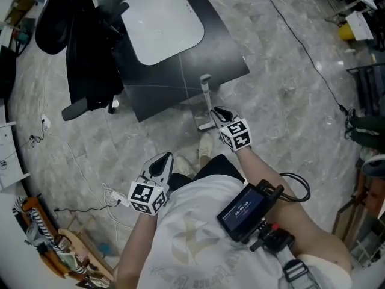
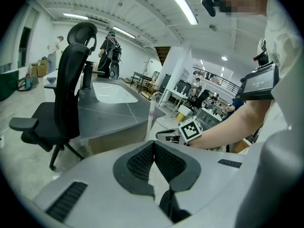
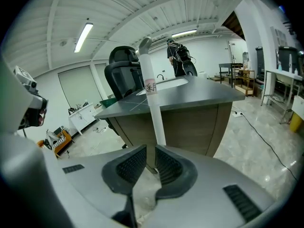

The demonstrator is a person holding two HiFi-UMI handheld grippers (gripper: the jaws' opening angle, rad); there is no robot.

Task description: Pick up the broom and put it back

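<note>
The broom's pale handle (image 1: 206,95) stands upright against the corner of the dark desk (image 1: 180,65), its foot on the marble floor. My right gripper (image 1: 218,112) sits just in front of the handle, low down. In the right gripper view the handle (image 3: 153,103) rises straight beyond the jaws (image 3: 150,152), which stand slightly apart with only floor and desk panel showing in the gap. My left gripper (image 1: 163,159) hangs near my body, away from the broom, pads together and empty (image 2: 153,145). The left gripper view shows the handle (image 2: 152,115) with the right gripper (image 2: 166,136) beside it.
A black office chair (image 1: 84,47) stands left of the desk, which has a white inset panel (image 1: 162,23). Cables and a power strip (image 1: 111,194) lie on the floor at left; another cable (image 1: 301,41) runs at right. People (image 2: 110,51) stand far off.
</note>
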